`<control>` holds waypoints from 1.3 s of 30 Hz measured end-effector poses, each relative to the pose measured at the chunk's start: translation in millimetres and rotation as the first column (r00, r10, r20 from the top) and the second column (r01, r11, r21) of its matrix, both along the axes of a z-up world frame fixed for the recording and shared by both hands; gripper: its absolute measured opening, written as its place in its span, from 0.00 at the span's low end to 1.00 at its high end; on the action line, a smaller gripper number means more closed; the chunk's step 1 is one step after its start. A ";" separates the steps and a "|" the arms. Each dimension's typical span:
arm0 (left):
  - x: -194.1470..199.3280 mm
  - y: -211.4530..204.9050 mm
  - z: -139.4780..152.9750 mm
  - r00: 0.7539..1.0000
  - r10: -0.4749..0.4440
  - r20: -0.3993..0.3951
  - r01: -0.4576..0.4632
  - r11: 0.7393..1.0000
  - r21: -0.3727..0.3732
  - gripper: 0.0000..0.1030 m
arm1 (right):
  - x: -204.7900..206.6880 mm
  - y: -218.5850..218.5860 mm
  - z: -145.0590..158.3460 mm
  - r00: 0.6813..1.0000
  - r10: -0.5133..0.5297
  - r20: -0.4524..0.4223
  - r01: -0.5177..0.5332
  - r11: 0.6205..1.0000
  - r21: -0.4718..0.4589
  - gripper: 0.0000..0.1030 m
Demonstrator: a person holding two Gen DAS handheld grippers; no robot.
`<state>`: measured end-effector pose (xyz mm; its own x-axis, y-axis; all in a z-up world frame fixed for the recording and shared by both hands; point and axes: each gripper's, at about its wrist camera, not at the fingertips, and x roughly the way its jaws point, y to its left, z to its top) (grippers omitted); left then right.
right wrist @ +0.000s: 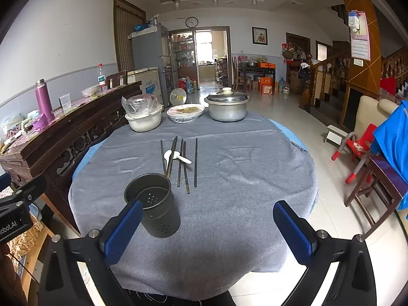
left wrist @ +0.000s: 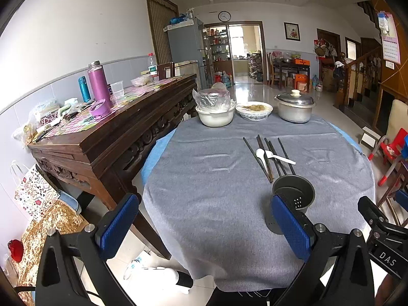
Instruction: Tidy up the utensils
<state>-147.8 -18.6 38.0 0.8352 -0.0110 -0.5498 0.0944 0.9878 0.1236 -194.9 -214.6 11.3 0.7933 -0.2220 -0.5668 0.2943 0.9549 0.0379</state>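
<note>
The dark chopsticks (right wrist: 184, 163) lie in a loose fan on the grey tablecloth (right wrist: 242, 168), their far tips pointing toward the back of the table, and two white plastic spoons (right wrist: 177, 156) lie across them. Nearer than these, a dark perforated utensil holder (right wrist: 153, 201) stands upright and empty, its rim just beside the near ends of the leftmost sticks.

The right gripper (right wrist: 207, 225) hovers over the near edge of the table, jaws spread wide with nothing between them. The holder sits just ahead of its left finger, and the chopsticks lie farther ahead, slightly left of centre. Straight ahead and to its right the cloth is bare out to the rounded table edge.

The left gripper (left wrist: 204, 225) is likewise spread wide and holds nothing. It hangs over the near-left edge of the table; the holder (left wrist: 293, 199) is just beyond its right finger and partly hidden by it, with the chopsticks (left wrist: 267, 156) ahead and to the right. A broad bare stretch of cloth lies directly ahead of it.

Along the far edge stand a white basin (right wrist: 144, 122) holding a plastic-wrapped bowl, a covered plate (right wrist: 185, 113) and a lidded metal pot (right wrist: 227, 107), all well apart from the utensils. A dark wooden sideboard (left wrist: 114, 137) runs close along the table's left edge.
</note>
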 end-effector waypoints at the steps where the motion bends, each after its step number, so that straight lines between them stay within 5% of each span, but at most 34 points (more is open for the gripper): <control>1: -0.3 0.0 0.0 1.000 0.000 -0.001 0.000 1.000 -0.001 1.00 | -0.1 0.0 -0.1 1.000 0.000 0.000 0.000 1.000 -0.001 1.00; 20: 32.0 5.4 -6.2 0.997 -0.039 -0.066 0.038 0.999 -0.028 1.00 | 20.3 -18.4 1.5 1.000 0.020 -0.010 -0.019 0.998 0.055 1.00; 27: 127.2 10.5 -20.0 0.958 -0.158 -0.240 0.124 0.981 -0.149 1.00 | 106.4 -77.0 0.8 0.988 0.144 -0.057 -0.123 0.953 0.278 0.98; 31: 184.4 2.7 -37.8 0.930 -0.183 -0.318 0.126 0.973 -0.191 1.00 | 176.4 -98.9 -18.6 0.972 0.211 -0.100 -0.163 0.920 0.356 0.81; 33: 212.8 -3.0 -50.8 0.914 -0.195 -0.355 0.121 0.968 -0.221 1.00 | 217.5 -106.7 -36.1 0.953 0.280 -0.117 -0.203 0.874 0.441 0.72; 39: 267.2 -16.2 -89.4 0.863 -0.224 -0.453 0.108 0.957 -0.267 0.64 | 304.2 -99.7 -87.1 0.889 0.416 -0.193 -0.274 0.819 0.504 0.52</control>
<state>119.4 -34.8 -51.4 0.4485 -0.2976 -0.8428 0.2494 0.9472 -0.2018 109.3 -314.3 -75.7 0.5575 0.3718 -0.7422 0.0138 0.8898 0.4561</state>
